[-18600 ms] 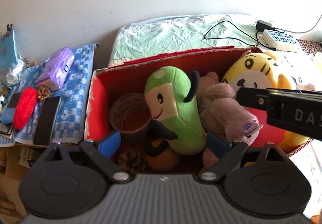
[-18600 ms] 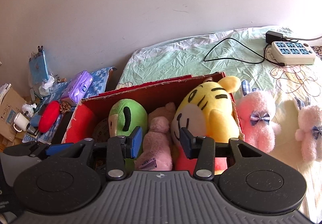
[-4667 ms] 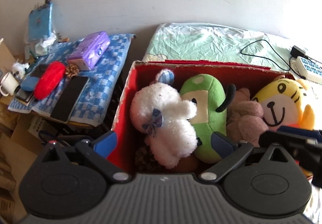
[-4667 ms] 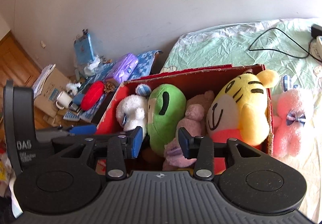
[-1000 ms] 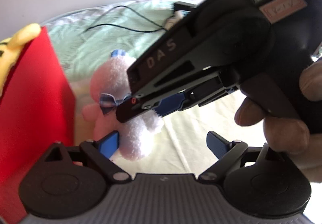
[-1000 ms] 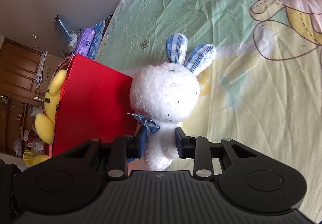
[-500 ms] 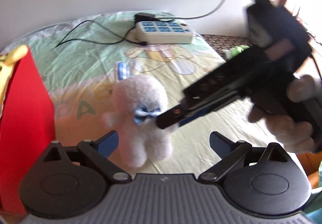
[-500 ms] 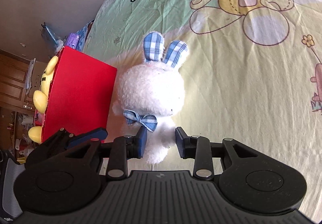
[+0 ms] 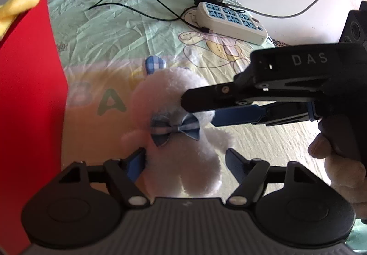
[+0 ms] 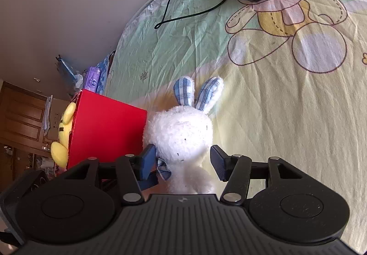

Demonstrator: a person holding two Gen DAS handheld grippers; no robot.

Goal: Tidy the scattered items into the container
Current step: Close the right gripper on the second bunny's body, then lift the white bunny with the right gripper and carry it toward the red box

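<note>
A white plush bunny [image 9: 181, 94] with a blue checked bow and ears [image 10: 183, 131] sits upright on the bed sheet, just right of the red box [image 9: 27, 94]. Its lower body is between the fingers of my left gripper [image 9: 185, 162], whose jaws are closing and stand close beside the fur without clearly pressing it. My right gripper [image 10: 181, 163] straddles the bunny's neck; its jaws are opening, with a gap showing on the right side. In the left wrist view the right gripper [image 9: 198, 111] reaches in from the right at the bunny's neck.
The red box [image 10: 107, 135] holds a yellow tiger plush [image 10: 65, 122] that pokes over its rim. A white power strip [image 9: 231, 21] and a black cable [image 9: 137, 2] lie farther back on the sheet. A hand [image 9: 332, 147] holds the right gripper.
The left gripper's jaws have narrowed around the bunny's lower body and come closer to it. The right gripper's jaws have spread apart off the bunny. The bunny stays beside the box.
</note>
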